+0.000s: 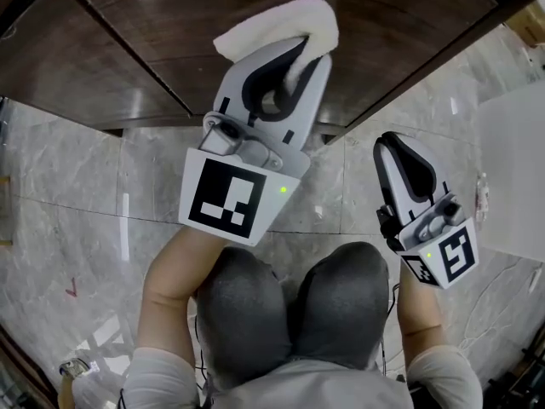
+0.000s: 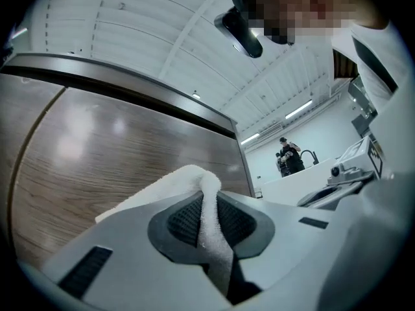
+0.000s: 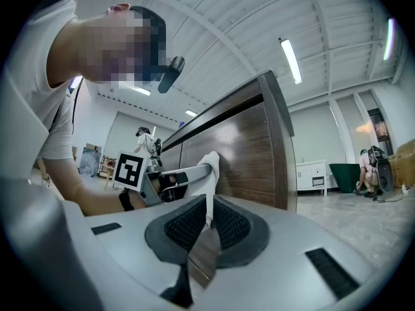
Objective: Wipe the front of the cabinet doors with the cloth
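Note:
A white cloth (image 1: 281,24) is pinched in my left gripper (image 1: 298,54), which is shut on it and presses it against the dark wood cabinet door (image 1: 162,24). In the left gripper view the cloth (image 2: 194,181) bulges out over the jaws of the left gripper (image 2: 211,222), flat against the door (image 2: 110,154). My right gripper (image 1: 397,147) hangs lower at the right, away from the cabinet, shut with nothing in it. From the right gripper (image 3: 207,229) I see the left gripper (image 3: 185,177), the cloth (image 3: 211,167) and the door (image 3: 243,151).
The person's knees (image 1: 294,309) are just below the grippers, over a grey marble floor (image 1: 77,186). A white unit (image 1: 511,169) stands at the right. The cabinet's corner edge (image 3: 280,141) is near the cloth. Cables (image 1: 502,313) lie at the lower right.

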The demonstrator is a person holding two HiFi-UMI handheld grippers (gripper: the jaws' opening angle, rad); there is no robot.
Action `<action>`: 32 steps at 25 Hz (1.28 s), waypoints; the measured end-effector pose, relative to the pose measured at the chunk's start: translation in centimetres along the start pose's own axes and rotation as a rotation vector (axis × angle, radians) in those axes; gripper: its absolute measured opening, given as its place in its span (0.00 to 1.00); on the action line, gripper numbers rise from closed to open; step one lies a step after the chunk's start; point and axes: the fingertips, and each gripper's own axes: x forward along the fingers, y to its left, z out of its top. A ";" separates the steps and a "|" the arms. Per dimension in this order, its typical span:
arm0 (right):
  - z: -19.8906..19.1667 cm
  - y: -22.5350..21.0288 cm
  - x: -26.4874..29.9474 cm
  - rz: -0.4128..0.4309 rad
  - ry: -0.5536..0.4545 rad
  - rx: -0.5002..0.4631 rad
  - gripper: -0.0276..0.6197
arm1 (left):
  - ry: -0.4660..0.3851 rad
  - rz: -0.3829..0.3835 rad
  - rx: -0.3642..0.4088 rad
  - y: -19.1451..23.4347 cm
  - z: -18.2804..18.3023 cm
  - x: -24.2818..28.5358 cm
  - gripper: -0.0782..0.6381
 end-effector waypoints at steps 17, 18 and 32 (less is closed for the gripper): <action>-0.5 -4.7 -5.8 -0.199 0.025 0.018 0.13 | -0.013 -0.275 -0.103 -9.8 -1.8 6.4 0.19; -0.4 -4.6 -5.8 -0.198 0.025 0.018 0.13 | -0.024 -0.290 -0.113 -10.0 -1.4 6.1 0.19; -1.4 0.8 2.1 -0.028 0.018 0.026 0.13 | 0.011 -0.045 -0.150 2.7 -0.7 -9.3 0.19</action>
